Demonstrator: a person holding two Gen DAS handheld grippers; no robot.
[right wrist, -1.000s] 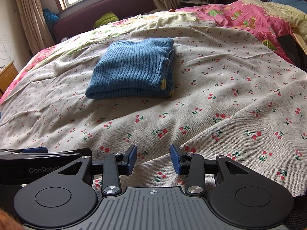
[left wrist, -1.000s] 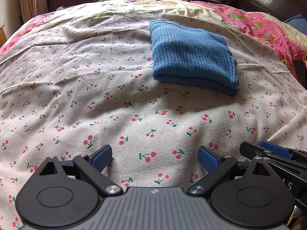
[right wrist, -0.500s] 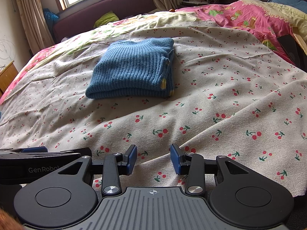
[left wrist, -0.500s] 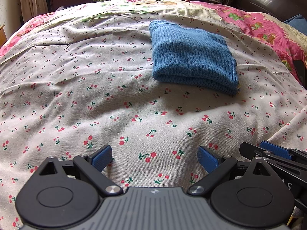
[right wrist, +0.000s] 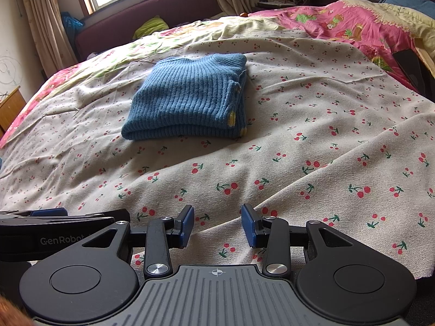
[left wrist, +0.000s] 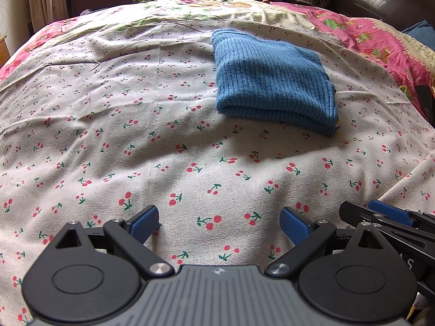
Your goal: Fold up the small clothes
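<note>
A blue ribbed knit sweater [left wrist: 274,81] lies folded into a thick rectangle on the cherry-print sheet [left wrist: 136,135], well ahead of both grippers. In the right wrist view the same sweater [right wrist: 187,97] shows small yellow trim at its right edge. My left gripper [left wrist: 218,224] hovers low over the sheet near the bed's front, open with nothing between its blue pads. My right gripper [right wrist: 217,224] is beside it, also open and empty. Each gripper shows at the edge of the other's view.
A pink patterned quilt [right wrist: 353,24] covers the bed's right side, with a dark flat object [right wrist: 410,68] on it. A maroon sofa [right wrist: 152,8] with a green cloth stands under the window. The sheet's edge [right wrist: 407,269] drops off at front right.
</note>
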